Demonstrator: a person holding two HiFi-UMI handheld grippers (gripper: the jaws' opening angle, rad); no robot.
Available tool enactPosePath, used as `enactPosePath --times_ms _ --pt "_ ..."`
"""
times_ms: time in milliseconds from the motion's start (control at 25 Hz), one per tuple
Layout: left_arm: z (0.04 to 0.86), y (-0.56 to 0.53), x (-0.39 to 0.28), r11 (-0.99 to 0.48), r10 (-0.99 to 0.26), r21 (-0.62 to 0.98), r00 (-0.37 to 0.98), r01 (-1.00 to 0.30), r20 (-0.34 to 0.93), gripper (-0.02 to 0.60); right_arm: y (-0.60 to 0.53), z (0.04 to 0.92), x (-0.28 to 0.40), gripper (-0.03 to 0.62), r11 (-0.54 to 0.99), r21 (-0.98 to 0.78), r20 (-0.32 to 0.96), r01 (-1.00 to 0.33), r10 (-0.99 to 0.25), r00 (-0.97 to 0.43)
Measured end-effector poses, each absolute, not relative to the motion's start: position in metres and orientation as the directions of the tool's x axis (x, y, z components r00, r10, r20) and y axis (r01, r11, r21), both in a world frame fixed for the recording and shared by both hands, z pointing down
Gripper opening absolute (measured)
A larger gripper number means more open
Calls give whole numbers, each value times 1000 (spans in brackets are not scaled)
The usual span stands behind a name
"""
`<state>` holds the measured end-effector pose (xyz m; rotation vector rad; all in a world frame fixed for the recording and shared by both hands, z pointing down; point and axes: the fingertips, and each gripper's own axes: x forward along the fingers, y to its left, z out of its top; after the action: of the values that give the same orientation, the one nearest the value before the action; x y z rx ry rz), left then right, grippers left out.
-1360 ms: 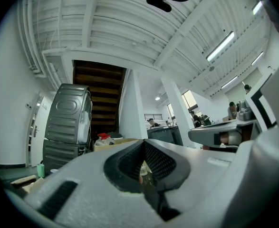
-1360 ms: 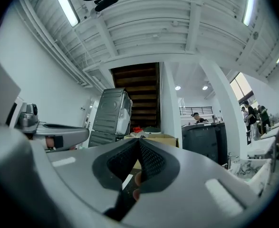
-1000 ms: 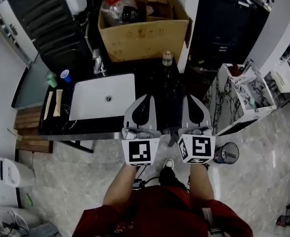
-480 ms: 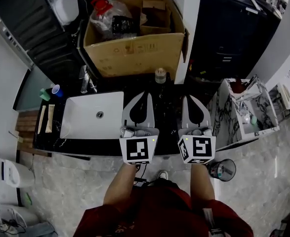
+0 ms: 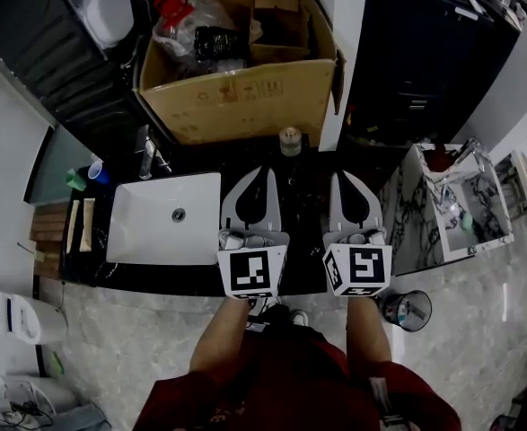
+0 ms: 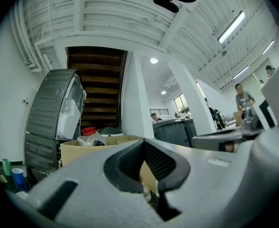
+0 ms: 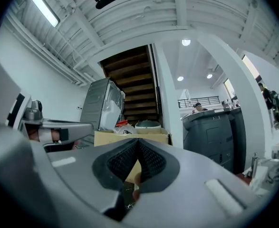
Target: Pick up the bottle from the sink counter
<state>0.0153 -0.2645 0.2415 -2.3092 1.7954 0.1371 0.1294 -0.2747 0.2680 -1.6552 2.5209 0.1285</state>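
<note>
Both tongs are clenched, empty: left gripper (image 5: 261,174) and right gripper (image 5: 351,178) hover over the counter (image 5: 303,209). The bottle (image 5: 290,140) stands at eleven o'clock of the right one (just before the box (image 5: 245,97)). Spread those jaws first, then close around its body.

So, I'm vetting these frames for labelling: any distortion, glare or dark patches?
Head view: edges bend, the black counter swallows detail, the bottle shows only its pale top, the white sink reads bright. Both gripper views: heavy fisheye, black corners, ceiling strip lights glare.
</note>
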Motion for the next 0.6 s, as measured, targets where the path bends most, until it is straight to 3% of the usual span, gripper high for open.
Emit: enactPosePath --times_ms 600 --pt "263 -309 -12 -247 -948 -80 258 -966 -185 3 -317 287 97 2 402 22 -93 -916 -911 -402"
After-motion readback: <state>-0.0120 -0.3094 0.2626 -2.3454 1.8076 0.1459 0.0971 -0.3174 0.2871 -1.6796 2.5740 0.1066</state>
